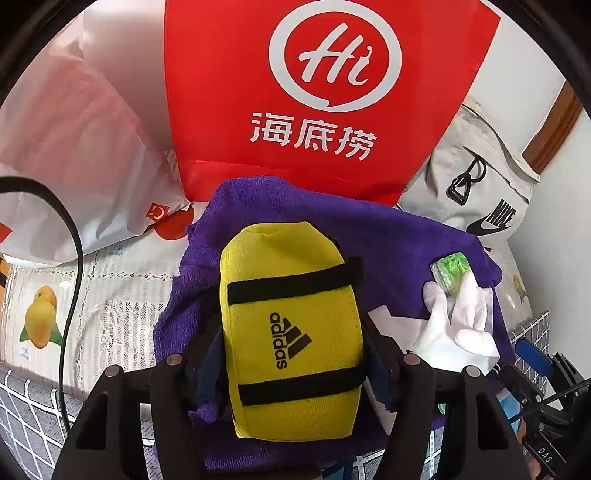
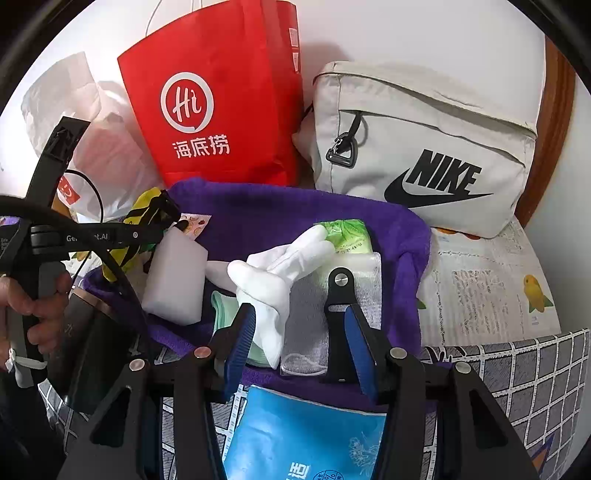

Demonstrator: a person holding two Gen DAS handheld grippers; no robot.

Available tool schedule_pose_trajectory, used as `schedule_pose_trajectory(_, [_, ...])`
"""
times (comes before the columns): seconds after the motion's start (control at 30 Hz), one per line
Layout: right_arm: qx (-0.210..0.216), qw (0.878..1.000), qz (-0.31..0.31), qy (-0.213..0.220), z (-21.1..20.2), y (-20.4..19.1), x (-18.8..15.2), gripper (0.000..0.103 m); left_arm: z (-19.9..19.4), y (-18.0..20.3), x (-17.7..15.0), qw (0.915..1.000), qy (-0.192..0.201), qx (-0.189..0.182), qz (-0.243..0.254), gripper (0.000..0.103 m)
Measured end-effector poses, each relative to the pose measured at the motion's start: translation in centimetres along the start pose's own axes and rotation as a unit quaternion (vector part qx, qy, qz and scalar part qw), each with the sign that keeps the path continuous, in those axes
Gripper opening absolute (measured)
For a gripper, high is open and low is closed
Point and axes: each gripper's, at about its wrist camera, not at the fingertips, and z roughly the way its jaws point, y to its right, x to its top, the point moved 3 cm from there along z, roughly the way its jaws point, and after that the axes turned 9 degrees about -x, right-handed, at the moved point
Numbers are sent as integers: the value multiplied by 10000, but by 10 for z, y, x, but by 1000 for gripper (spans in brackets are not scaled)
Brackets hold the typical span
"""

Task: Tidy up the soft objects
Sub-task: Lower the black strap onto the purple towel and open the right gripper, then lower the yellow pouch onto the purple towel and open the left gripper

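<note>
The table [image 2: 517, 387] wears a grey grid-patterned cover, overlaid toward the back with a lacy plastic cloth [image 1: 110, 295] printed with yellow fruit; a white wall [image 2: 406, 33] closes the far side.

Along that wall, from 10 to 2 o'clock in the right wrist view, stand a translucent white plastic bag [image 2: 74, 110], a red paper bag [image 2: 221, 74] and a pale grey Nike bag [image 2: 424, 147]; what they hold cannot be seen.

A purple towel [image 2: 277, 210] lies spread before them, carrying a white glove [image 2: 280, 266], a green tissue packet [image 2: 349, 236] at 12 o'clock touching the glove's fingers, a white sponge block [image 2: 173, 280] at 9 o'clock and a clear-wrapped mesh pouch [image 2: 314, 325].

The left gripper [image 1: 288, 354] has a yellow Adidas pouch [image 1: 291, 332] between its jaws, above the towel; they flank it closely, though whether the pads press it I cannot tell. The right gripper [image 2: 299, 343] has its jaws apart, one pad just beside the glove's cuff, gripping nothing. A light blue packet [image 2: 295, 432] lies at 6 o'clock.
</note>
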Motion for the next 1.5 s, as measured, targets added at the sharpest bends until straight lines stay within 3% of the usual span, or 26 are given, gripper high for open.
schedule_pose_trajectory(0.53, [34, 10000, 2, -23, 3, -3, -2, 52, 0, -1, 1, 9999, 27, -143, -48, 73])
schedule_pose_trajectory(0.67, [3, 10000, 4, -21, 4, -4, -2, 58, -2, -2, 3, 9998, 58, -172, -64, 77])
schedule_pose_trajectory(0.77, [15, 10000, 5, -15, 3, -3, -1, 58, -4, -2, 3, 9999, 73, -134, -46, 82])
schedule_pose_trajectory(1.27, [-111, 9999, -54, -75, 2, -5, 3, 60, -23, 2, 6, 9993, 274, 210, 157, 87])
schedule_pose_trajectory(1.5, [-155, 9998, -122, -60, -4, -8, 6, 61, -34, 7, 10, 9991, 415, -87, 87, 94])
